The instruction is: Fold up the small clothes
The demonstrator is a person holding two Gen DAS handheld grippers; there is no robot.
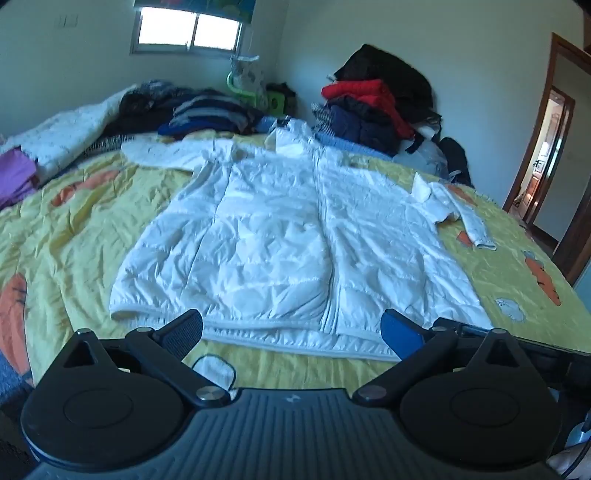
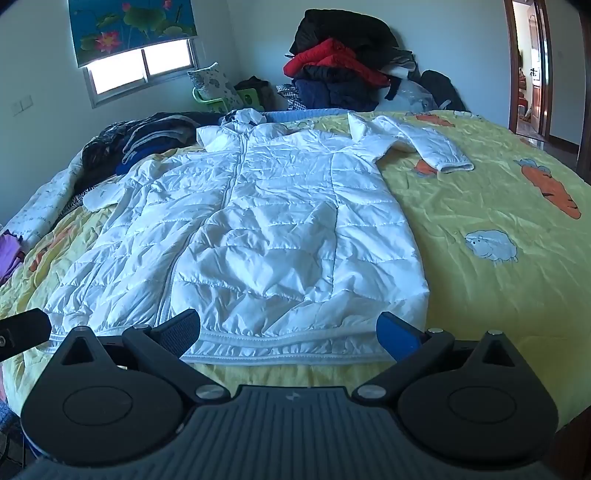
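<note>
At the far left we see a bundle of purple cloth (image 1: 14, 173) at the edge of the bed, and beside it a pale quilt (image 1: 62, 136) rolled along that side. Next comes a heap of dark and striped clothes (image 1: 207, 114) at the head of the bed, under the window (image 1: 188, 31). In the middle lies the white puffer jacket (image 1: 280, 236), spread flat and front up on the yellow bedspread (image 1: 74, 236), zip closed, hem toward us and hood toward the far wall. Its one sleeve (image 1: 162, 153) reaches out flat to the left near the dark heap; the other sleeve (image 2: 421, 142) bends out to the right, its cuff resting on a carrot print. Our left gripper (image 1: 291, 332) hovers just over the hem, jaws spread wide with nothing between the pads, the hem running across the gap. Our right gripper (image 2: 288, 332) sits the same way over the right half of the hem, jaws wide apart and holding nothing. Farther right, a second pile of clothes (image 2: 343, 74), red and black on top, leans against the far wall, and a sheep print (image 2: 491, 245) marks the bedspread. At the far right stands an open doorway (image 2: 528, 74).
</note>
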